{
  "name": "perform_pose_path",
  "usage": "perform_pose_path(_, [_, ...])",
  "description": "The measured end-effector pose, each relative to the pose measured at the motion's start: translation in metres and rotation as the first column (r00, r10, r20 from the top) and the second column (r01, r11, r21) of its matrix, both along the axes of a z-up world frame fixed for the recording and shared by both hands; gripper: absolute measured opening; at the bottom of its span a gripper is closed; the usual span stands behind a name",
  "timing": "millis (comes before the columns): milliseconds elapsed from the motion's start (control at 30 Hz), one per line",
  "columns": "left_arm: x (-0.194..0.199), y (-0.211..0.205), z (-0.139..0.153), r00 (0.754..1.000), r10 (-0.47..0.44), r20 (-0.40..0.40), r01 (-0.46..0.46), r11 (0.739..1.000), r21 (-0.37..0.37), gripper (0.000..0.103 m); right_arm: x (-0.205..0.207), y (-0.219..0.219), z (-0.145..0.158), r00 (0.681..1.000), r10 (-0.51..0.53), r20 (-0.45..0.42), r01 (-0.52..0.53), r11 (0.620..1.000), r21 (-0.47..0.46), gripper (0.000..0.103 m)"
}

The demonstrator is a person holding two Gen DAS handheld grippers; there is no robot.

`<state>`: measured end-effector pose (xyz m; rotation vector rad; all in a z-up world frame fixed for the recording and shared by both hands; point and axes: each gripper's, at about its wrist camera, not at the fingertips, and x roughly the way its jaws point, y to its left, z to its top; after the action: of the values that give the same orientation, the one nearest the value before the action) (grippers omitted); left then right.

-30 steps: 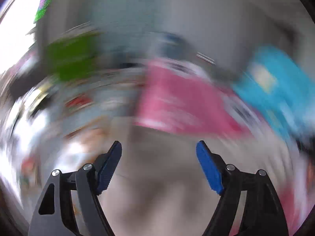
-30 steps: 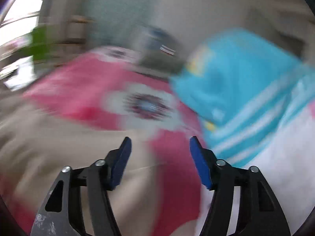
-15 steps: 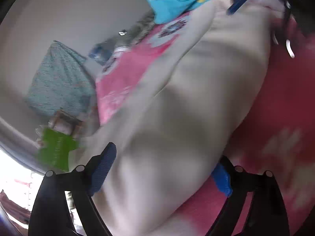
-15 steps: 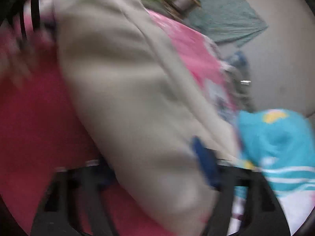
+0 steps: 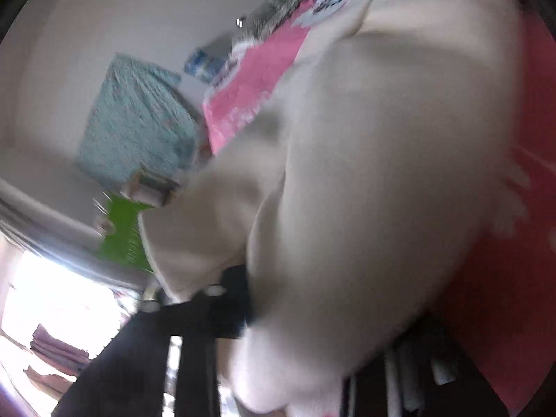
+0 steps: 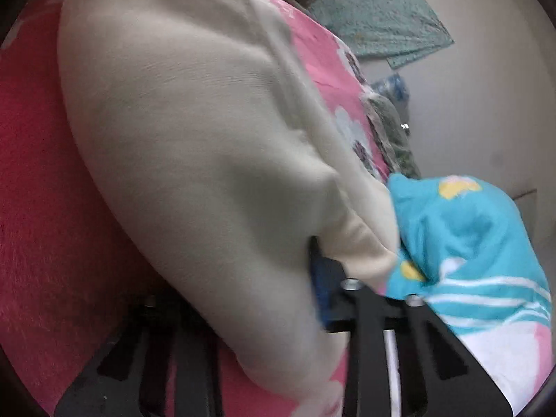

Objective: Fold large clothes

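Both grippers have dropped onto the beige garment [image 6: 208, 146], jaws just closing: left gripper [image 5: 264, 299] and right gripper [image 6: 295, 292] each pinch it. Garment lies on pink bedspread [image 6: 38, 191], beside turquoise cloth [image 6: 469, 236].

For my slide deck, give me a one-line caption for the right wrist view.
Right gripper closing its fingers on a beige garment spread over a pink blanket, turquoise cloth alongside.

The cream garment [image 6: 194, 146] crowds both views (turquoise cloth [image 6: 476, 243] just beside), leaving only pink bedding [image 6: 38, 208] bare.
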<state>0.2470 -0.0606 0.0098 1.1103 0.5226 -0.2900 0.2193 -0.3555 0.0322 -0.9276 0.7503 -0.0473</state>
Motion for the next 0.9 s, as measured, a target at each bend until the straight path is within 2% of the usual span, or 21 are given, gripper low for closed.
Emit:
perform_pose_path(33, [-0.012,0.006,0.012,1.000,-0.021,-0.018,0.021,0.999,-0.031,0.021,0.007,-0.005,0.011,1.000,-0.022,0.006,0.022,0.999,0.036,0.021])
perform_pose_path(133, [-0.060,0.024,0.043,0.994,-0.096,-0.057,0.090,0.992,-0.093,0.021,-0.027,-0.020,0.049,0.998,-0.057,-0.012,0.058,0.991,0.120,0.021])
perform_pose_path(167, [-0.076,0.031,0.049,0.991,-0.113,-0.075,0.104,0.987,-0.119,0.021,-0.039,-0.024,0.052,0.997,-0.055,-0.053,0.061,0.990,0.130,0.021])
perform_pose_path(233, [-0.101,0.050,0.050,0.976,-0.123,-0.177,0.082,0.972,-0.222,0.028,-0.061,-0.023,0.037,0.982,-0.064,-0.179,0.090,0.986,0.141,0.029])
perform_pose_path(267, [-0.106,0.057,0.040,0.970,-0.112,-0.215,0.061,0.971,-0.232,0.041,-0.068,-0.019,0.019,0.962,-0.076,-0.261,0.105,0.990,0.097,0.046])
perform_pose_path(300, [-0.111,0.064,0.022,0.969,-0.077,-0.236,0.029,0.979,-0.201,0.046,-0.074,-0.018,-0.007,0.938,-0.091,-0.336,0.095,0.995,-0.004,0.054])
perform_pose_path(333, [-0.118,0.073,0.005,0.974,-0.040,-0.223,0.001,0.985,-0.175,0.046,-0.081,-0.015,-0.015,0.944,-0.095,-0.315,0.073,0.994,-0.083,0.057])
perform_pose_path(367, [-0.126,0.080,0.005,0.979,-0.011,-0.204,-0.032,0.978,-0.205,0.046,-0.089,-0.015,-0.013,0.950,-0.100,-0.294,0.061,0.989,-0.138,0.061])
perform_pose_path(433, [-0.136,0.100,0.022,0.961,0.062,-0.271,-0.142,0.947,-0.287,0.047,-0.104,-0.027,0.013,0.938,-0.120,-0.324,0.099,0.992,-0.081,0.063])
perform_pose_path(500, [-0.150,0.123,0.043,0.942,0.096,-0.321,-0.213,0.911,-0.353,0.055,-0.122,-0.051,0.050,0.936,-0.170,-0.308,0.170,0.985,-0.027,0.067])
perform_pose_path(533, [-0.160,0.136,0.057,0.933,0.098,-0.347,-0.249,0.872,-0.422,0.055,-0.129,-0.056,0.064,0.943,-0.168,-0.289,0.178,0.984,0.008,0.067])
perform_pose_path(600, [-0.164,0.142,0.082,0.919,0.066,-0.389,-0.296,0.769,-0.567,0.055,-0.139,-0.054,0.096,0.962,-0.119,-0.244,0.160,0.975,0.155,0.067])
perform_pose_path(633, [-0.163,0.138,0.094,0.917,0.028,-0.398,-0.307,0.686,-0.660,0.055,-0.135,-0.045,0.112,0.977,-0.088,-0.195,0.140,0.952,0.271,0.067])
perform_pose_path(667, [-0.153,0.127,0.102,0.913,-0.014,-0.408,-0.318,0.602,-0.732,0.055,-0.125,-0.033,0.124,0.985,-0.061,-0.159,0.122,0.905,0.407,0.067])
perform_pose_path(700, [-0.141,0.111,0.106,0.901,-0.084,-0.426,-0.336,0.486,-0.806,0.046,-0.111,-0.021,0.129,0.991,-0.039,-0.129,0.103,0.834,0.542,0.067])
perform_pose_path(733, [-0.134,0.099,0.105,0.885,-0.151,-0.440,-0.347,0.415,-0.841,0.033,-0.098,-0.009,0.127,0.994,-0.008,-0.108,0.076,0.755,0.652,0.067])
perform_pose_path(767, [-0.119,0.078,0.100,0.860,-0.231,-0.455,-0.370,0.332,-0.868,0.012,-0.080,0.001,0.120,0.996,0.023,-0.088,0.049,0.678,0.733,0.067])
perform_pose_path(800, [-0.108,0.061,0.090,0.848,-0.259,-0.463,-0.390,0.288,-0.875,0.010,-0.072,0.017,0.108,0.997,0.020,-0.074,0.044,0.648,0.761,0.066])
perform_pose_path(833, [-0.097,0.049,0.082,0.837,-0.268,-0.478,-0.411,0.271,-0.871,0.010,-0.052,0.018,0.092,0.997,-0.018,-0.070,0.064,0.669,0.741,0.066])
perform_pose_path(867, [-0.083,0.040,0.064,0.825,-0.228,-0.517,-0.457,0.268,-0.848,0.010,-0.044,0.020,0.072,0.993,-0.078,-0.086,0.116,0.700,0.705,0.065])
perform_pose_path(900, [-0.076,0.039,0.052,0.814,-0.193,-0.548,-0.494,0.266,-0.828,0.005,-0.036,0.011,0.054,0.988,-0.106,-0.108,0.152,0.700,0.698,0.066])
